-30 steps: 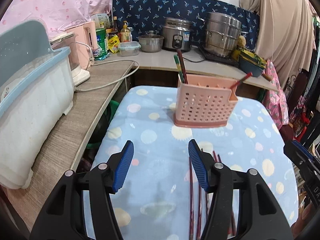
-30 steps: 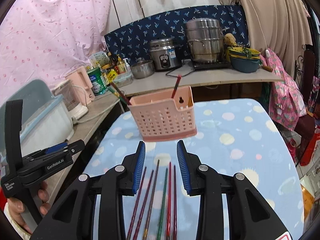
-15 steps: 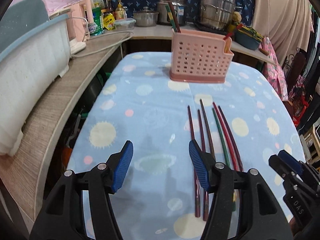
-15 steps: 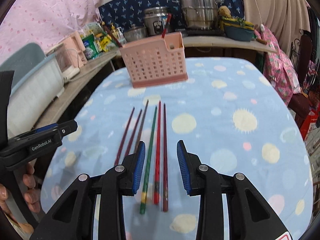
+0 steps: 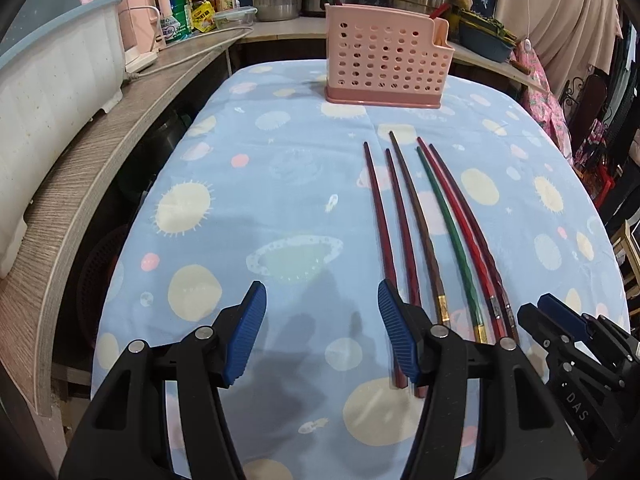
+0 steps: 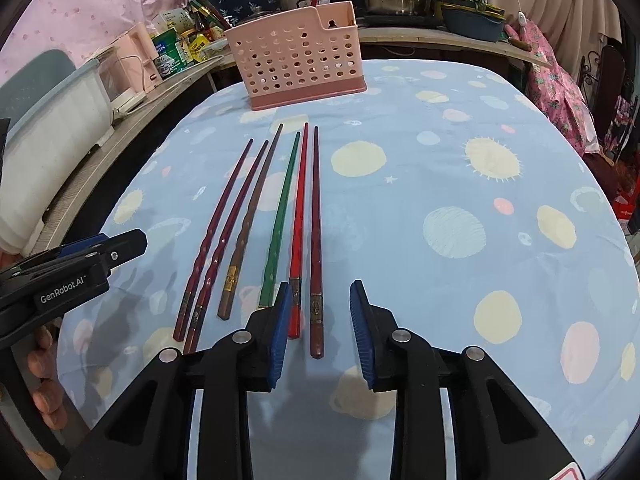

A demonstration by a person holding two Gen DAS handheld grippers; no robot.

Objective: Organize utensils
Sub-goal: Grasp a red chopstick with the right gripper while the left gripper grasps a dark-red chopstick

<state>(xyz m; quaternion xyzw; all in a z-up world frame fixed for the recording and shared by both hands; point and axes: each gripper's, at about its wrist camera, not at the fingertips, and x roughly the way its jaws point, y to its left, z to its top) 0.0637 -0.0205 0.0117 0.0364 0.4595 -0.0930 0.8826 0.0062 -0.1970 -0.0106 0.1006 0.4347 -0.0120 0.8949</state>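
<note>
While both grippers hover empty, fingers spread: right gripper [image 6: 316, 320] straddles dark red chopstick [image 6: 316, 240] butt; left gripper [image 5: 320, 332] beside row. Six slim lacquered chopsticks [image 5: 432, 224] lie parallel on planet-print blue tabletop [image 5: 240, 200], near perforated pink plastic holder [image 5: 386, 60]. Risk: tight spacing, fingers may nudge bright red neighbour [image 6: 299, 220], scatter row.

Both claws pulled back, lowered; chopsticks [image 6: 280, 216] now fully ahead; holder [image 6: 298, 72] farther.
</note>
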